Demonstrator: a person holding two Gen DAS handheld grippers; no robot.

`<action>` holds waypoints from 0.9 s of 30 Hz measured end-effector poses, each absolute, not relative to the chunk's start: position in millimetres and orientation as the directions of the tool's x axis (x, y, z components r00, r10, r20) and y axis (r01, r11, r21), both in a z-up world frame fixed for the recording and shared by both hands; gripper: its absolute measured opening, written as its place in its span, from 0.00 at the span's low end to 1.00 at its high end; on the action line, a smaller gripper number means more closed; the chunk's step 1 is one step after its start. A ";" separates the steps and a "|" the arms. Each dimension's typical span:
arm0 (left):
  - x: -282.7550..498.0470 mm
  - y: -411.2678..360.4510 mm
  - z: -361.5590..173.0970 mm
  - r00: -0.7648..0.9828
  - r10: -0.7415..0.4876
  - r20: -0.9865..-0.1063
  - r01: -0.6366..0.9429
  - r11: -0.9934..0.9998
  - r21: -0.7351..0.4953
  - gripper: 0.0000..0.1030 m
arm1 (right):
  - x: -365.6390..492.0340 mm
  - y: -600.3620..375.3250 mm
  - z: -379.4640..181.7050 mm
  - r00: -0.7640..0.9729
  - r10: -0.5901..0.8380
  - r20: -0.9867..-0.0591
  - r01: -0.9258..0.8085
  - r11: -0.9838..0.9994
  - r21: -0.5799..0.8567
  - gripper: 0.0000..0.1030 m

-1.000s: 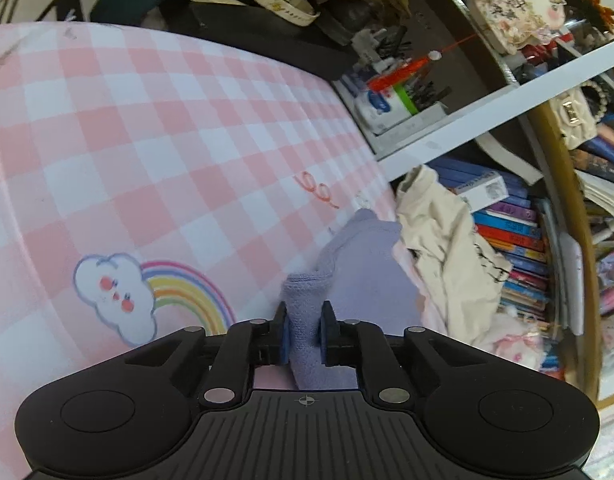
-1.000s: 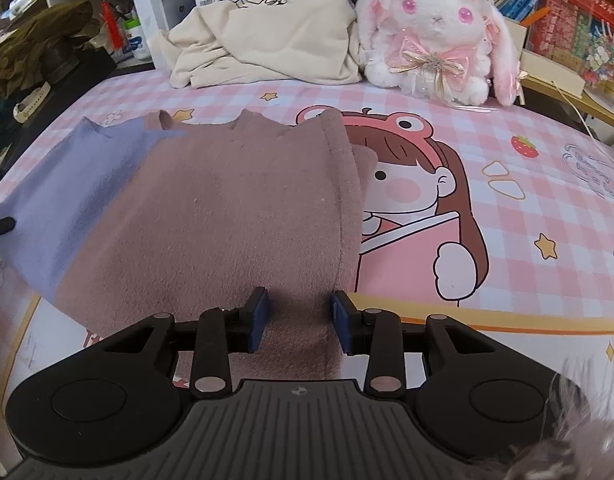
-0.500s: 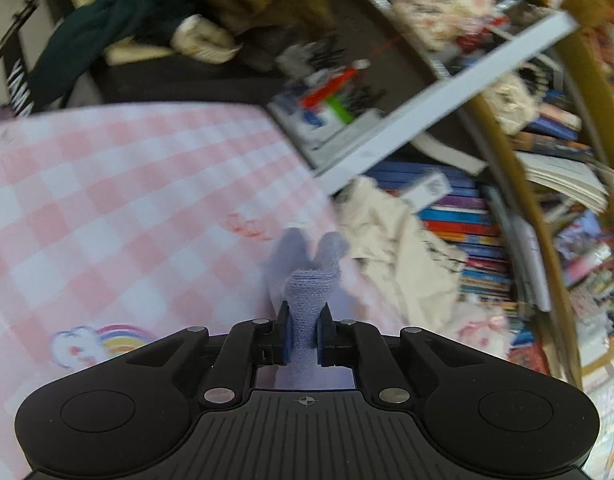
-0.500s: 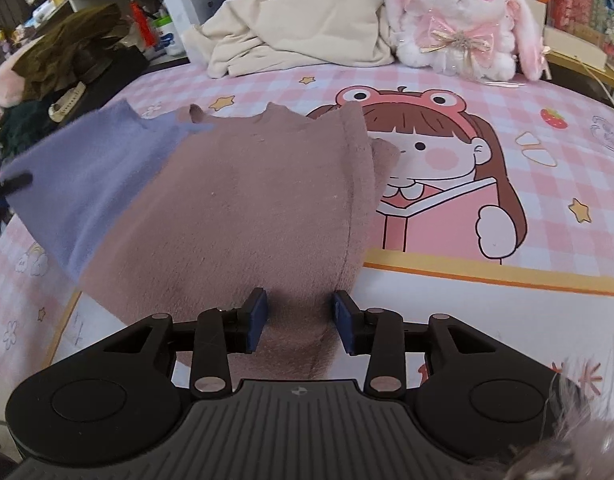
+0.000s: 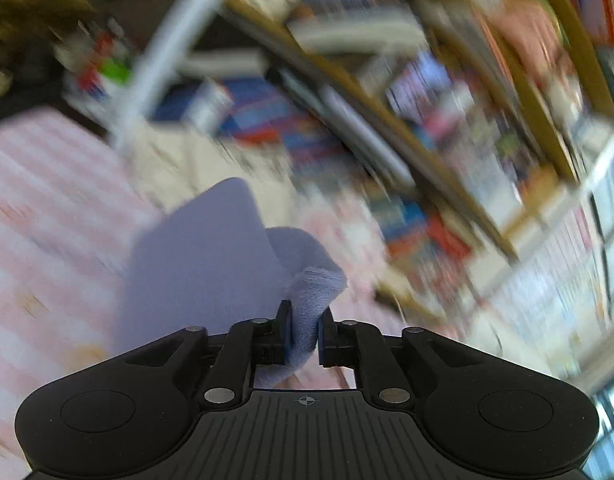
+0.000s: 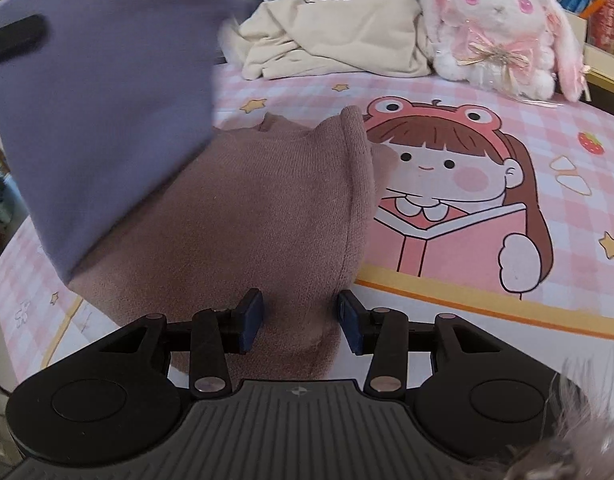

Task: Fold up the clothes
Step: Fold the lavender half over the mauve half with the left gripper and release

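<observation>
Pinching a bunched purple fabric fold (image 5: 311, 300), left gripper (image 5: 305, 334) jaws just eased slightly, backdrop blurred. Right view adds: right gripper (image 6: 301, 322) jaws widening, loosely straddling brown garment (image 6: 243, 216); purple part lifted upper left.

The right claw (image 6: 300, 322) has just been opening; the brown cloth's (image 6: 243, 232) folded edge lies between its jaws, pads apart from it. A lilac flap (image 6: 99, 120) hangs lifted at 10 o'clock, over the brown. On the pink tabletop (image 6: 487, 128), a cream garment (image 6: 331, 36) at 12, a plush rabbit (image 6: 499, 28) at 1.
</observation>
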State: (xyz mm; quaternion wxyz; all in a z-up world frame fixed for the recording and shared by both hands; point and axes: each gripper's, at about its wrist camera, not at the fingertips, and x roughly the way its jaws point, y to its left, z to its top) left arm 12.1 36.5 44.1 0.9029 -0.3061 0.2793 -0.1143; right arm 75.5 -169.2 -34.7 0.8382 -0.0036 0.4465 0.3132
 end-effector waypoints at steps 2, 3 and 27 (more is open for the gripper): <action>22.6 10.5 12.0 0.740 -0.440 -0.509 0.006 0.761 -0.648 0.29 | 79.6 -182.5 -36.2 0.362 0.576 -0.733 -0.552 0.766 0.329 0.58; 26.7 3.9 -5.6 0.701 -0.455 -0.549 -0.041 0.743 -0.668 0.37 | 81.3 -193.8 -36.6 0.352 0.588 -0.728 -0.547 0.760 0.350 0.59; -35.7 -31.5 20.2 0.761 0.005 -0.649 -0.303 0.887 -0.348 0.83 | 45.1 -285.9 -7.1 0.365 0.632 -0.684 -0.335 0.774 0.536 0.70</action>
